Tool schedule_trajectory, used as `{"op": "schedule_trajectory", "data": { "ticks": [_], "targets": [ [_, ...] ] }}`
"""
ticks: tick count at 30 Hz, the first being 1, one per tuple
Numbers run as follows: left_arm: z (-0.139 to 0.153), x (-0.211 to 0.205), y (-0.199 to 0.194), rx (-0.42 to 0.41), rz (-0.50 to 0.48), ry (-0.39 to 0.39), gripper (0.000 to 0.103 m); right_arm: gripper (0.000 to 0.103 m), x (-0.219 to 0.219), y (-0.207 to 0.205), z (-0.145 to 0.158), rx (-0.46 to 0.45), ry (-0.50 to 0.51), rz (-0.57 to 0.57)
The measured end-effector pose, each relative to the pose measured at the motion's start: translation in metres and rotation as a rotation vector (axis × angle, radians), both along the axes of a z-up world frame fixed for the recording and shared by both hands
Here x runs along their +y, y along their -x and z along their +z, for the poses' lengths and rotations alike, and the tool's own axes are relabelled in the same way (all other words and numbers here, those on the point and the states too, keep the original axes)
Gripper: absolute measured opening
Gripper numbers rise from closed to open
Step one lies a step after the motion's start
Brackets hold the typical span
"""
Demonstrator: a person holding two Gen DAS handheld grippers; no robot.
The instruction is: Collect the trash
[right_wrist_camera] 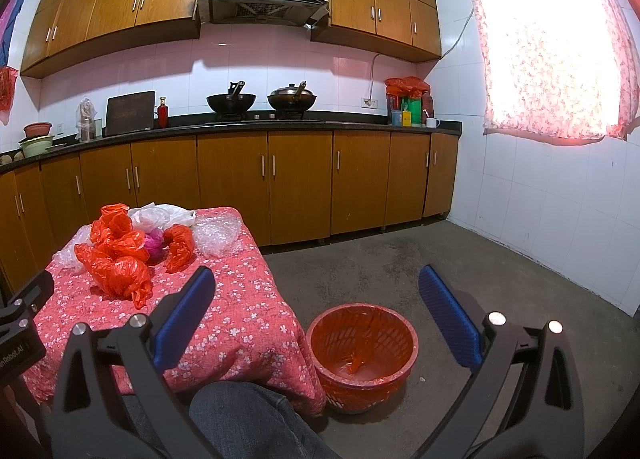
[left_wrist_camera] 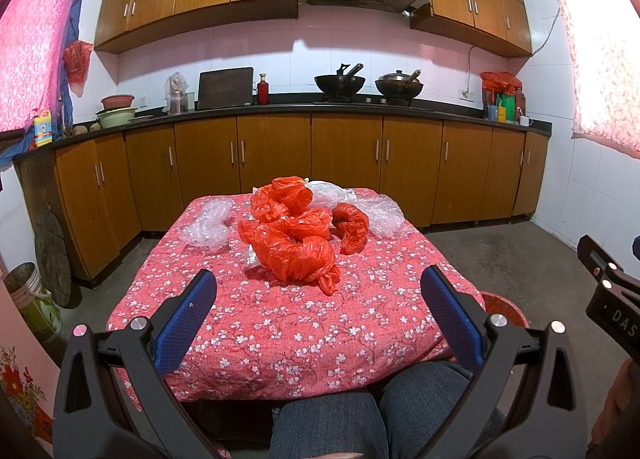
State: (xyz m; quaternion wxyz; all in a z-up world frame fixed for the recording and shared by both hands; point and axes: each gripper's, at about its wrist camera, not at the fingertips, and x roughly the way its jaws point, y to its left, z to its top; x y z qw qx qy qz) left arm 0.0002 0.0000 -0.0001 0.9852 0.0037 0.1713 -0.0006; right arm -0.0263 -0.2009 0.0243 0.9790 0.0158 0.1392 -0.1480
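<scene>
left gripper (left_wrist_camera: 318, 287) spread wide, empty, above near edge of tabletop (left_wrist_camera: 280, 339). right gripper (right_wrist_camera: 316, 291) also spread, empty, over floor. red plastic bags (left_wrist_camera: 294, 237) heaped mid-tabletop (clear wrap (left_wrist_camera: 206, 223) beside). red basket (right_wrist_camera: 362, 355) on floor, just beside table.

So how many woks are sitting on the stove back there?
2. An open black wok sits on the left burner, and a lidded wok on the right burner beside it. Nothing seems hidden behind them.
</scene>
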Motion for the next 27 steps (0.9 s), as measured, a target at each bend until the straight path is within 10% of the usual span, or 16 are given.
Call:
{"op": "schedule_trajectory", "data": {
  "ticks": [27],
  "targets": [
    [-0.0003,0.0002,-0.0002,0.007,0.003,0.002,0.101,0.099,-0.0002,-0.0057,-0.0003,0.007,-0.005,0.001]
  ]
}}
